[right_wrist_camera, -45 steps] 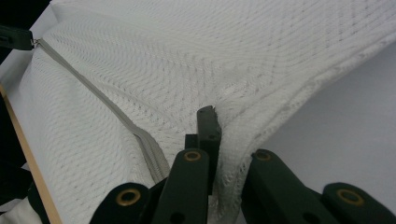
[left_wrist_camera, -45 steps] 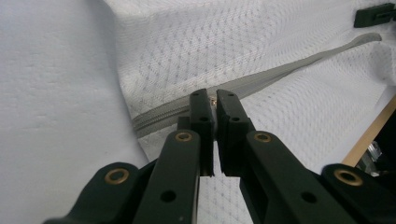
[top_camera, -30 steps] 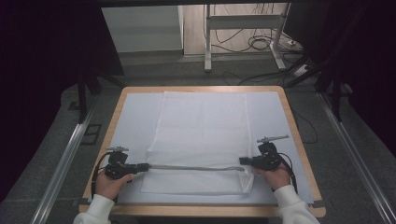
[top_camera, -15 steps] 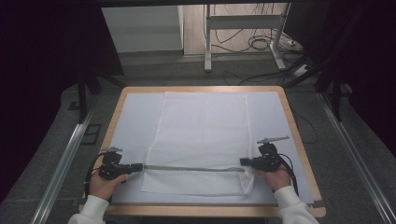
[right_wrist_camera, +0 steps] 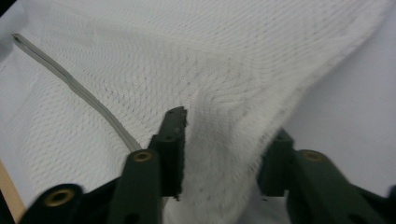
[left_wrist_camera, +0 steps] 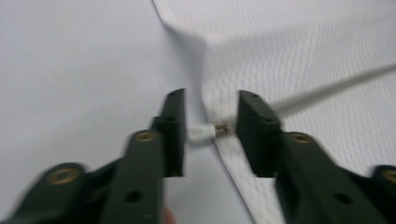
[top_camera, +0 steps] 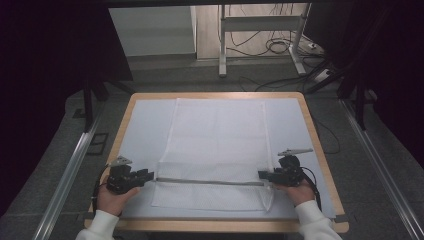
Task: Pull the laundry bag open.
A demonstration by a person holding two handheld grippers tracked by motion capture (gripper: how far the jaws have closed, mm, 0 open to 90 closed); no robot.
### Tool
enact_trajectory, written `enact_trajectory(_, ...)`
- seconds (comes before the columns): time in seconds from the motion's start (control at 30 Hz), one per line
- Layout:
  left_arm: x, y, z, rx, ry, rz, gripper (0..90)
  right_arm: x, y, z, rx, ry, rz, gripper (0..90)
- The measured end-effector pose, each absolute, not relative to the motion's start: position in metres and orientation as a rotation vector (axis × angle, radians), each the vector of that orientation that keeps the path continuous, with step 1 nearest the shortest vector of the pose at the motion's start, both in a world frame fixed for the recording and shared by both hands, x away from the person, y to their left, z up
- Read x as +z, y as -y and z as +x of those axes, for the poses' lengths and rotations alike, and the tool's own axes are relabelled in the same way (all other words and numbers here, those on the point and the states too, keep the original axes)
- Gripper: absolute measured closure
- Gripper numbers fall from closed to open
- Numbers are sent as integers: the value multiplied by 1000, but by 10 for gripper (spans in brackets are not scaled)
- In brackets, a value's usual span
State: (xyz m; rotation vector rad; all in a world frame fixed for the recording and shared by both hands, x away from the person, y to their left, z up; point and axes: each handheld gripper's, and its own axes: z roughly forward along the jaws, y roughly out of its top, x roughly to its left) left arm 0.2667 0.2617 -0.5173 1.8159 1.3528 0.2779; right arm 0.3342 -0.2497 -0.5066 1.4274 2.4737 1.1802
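A white mesh bag (top_camera: 217, 135) lies flat on the pale-covered table (top_camera: 145, 130), with its grey zipper (top_camera: 207, 181) running across near the front edge. My left gripper (top_camera: 150, 175) sits at the zipper's left end. Its jaws have just been opening, and in the left gripper view the gripper (left_wrist_camera: 210, 126) stands open with the small metal zipper end (left_wrist_camera: 219, 128) loose between the pads. My right gripper (top_camera: 261, 175) is at the zipper's right end, and its jaws have also just been opening. In the right gripper view that gripper (right_wrist_camera: 228, 128) has a raised fold of the mesh bag (right_wrist_camera: 187, 60) between its parted jaws.
The table's wooden rim (top_camera: 215, 95) frames the pale cover. Metal rails (top_camera: 70, 170) run along the floor on both sides, and a desk frame with cables (top_camera: 260, 45) stands behind the table. Dark curtains close off left and right.
Both grippers' jaws have parted at the ends of the zipper, which they pinched before. The left hand first slid a little left, then came back slightly.
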Motion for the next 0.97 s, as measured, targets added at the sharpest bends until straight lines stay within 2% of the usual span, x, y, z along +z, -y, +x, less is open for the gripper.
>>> enact_trajectory(0.07, -515, -262, 266, 308, -1347, 1799, 493, -504, 256, 329, 1203, -2440, 1416, 447)
enact_trajectory(0.13, -514, -260, 267, 312, -1334, 1797, 422, -499, 264, 324, 1223, -2394, 1394, 394)
enact_trajectory(0.3, -505, -252, 273, 298, -1276, 1816, 352, -491, 280, 314, 1283, -2292, 1348, 335)
enact_trajectory(0.63, -503, -246, 290, 274, -1263, 1838, 324, -493, 305, 308, 1273, -2242, 1294, 308)
enact_trajectory(0.97, -502, -249, 288, 264, -1266, 1832, 316, -492, 302, 309, 1270, -2237, 1272, 302)
